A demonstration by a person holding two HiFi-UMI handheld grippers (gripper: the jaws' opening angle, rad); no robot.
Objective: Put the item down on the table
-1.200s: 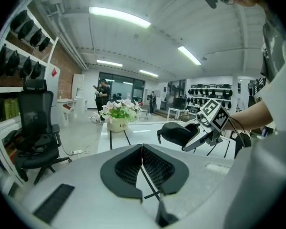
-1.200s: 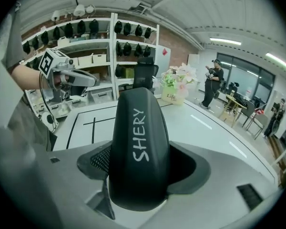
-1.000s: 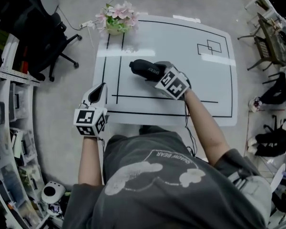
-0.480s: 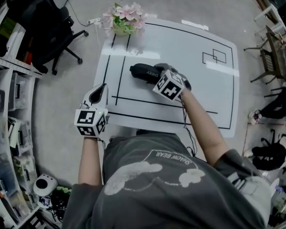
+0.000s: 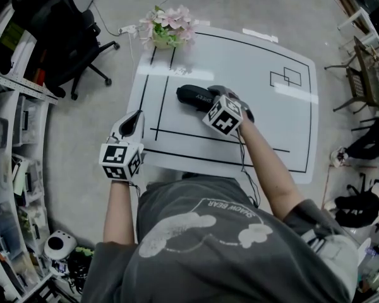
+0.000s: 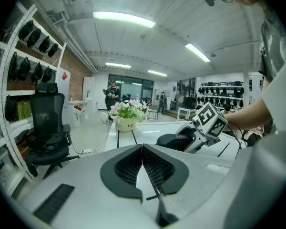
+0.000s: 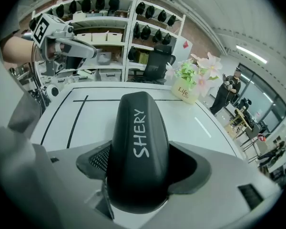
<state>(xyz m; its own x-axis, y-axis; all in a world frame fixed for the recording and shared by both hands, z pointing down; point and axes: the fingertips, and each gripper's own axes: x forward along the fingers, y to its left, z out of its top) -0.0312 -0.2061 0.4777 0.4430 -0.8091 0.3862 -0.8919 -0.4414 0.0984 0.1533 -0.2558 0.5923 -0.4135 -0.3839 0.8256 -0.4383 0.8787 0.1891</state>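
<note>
Case [image 7: 138, 147]: black, rounded, white "SHERY" lettering

In the head view the jaws of the right gripper [image 5: 211, 98] are hidden beneath its marker cube [image 5: 225, 115], and only the far end of the black SHERY case [image 5: 191, 95] is shown. In the right gripper view the case's underside is concealed, so contact with the table [image 7: 86, 113] cannot be told. The distant figures [image 6: 112, 92] in the left gripper view are too small to be made out.
</note>
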